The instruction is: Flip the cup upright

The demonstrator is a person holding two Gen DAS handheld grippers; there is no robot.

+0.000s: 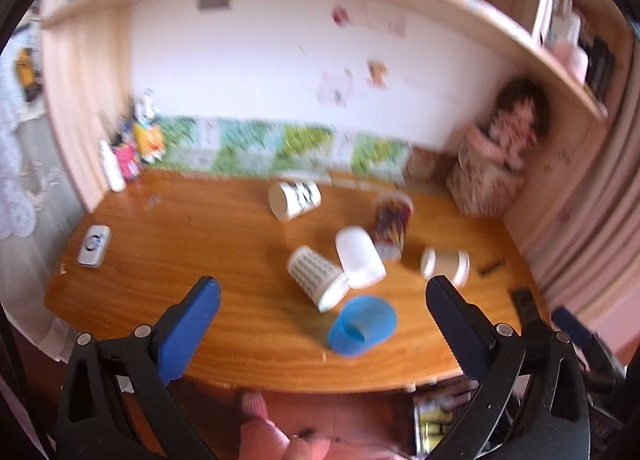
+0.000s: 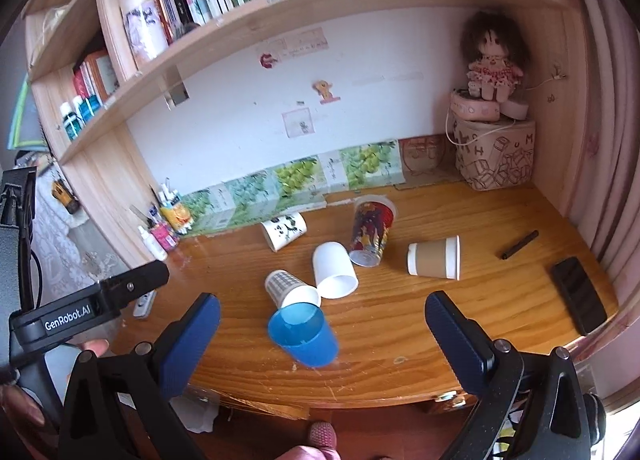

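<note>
- While both my claws hang over the near edge of the desk (image 2: 400,324), six cups lie scattered on its wood; none shows any contents.
- Blue cup (image 2: 303,334): on its side near the front edge, between my right claw's (image 2: 322,314) fingers but touched by neither; long axis level, mouth turned toward the back left, base toward me.
- Just behind it lie a grid-patterned cup (image 2: 289,288) and a white cup (image 2: 334,270), rims close together; a brown cup (image 2: 434,258) lies further right.
- My left claw (image 1: 322,296) and right claw both stand wide open, holding nothing.
- Right view alone shows a dark phone (image 2: 578,296), a doll (image 2: 494,59) and my left claw's body at the left edge; the left view is blurred.
</note>
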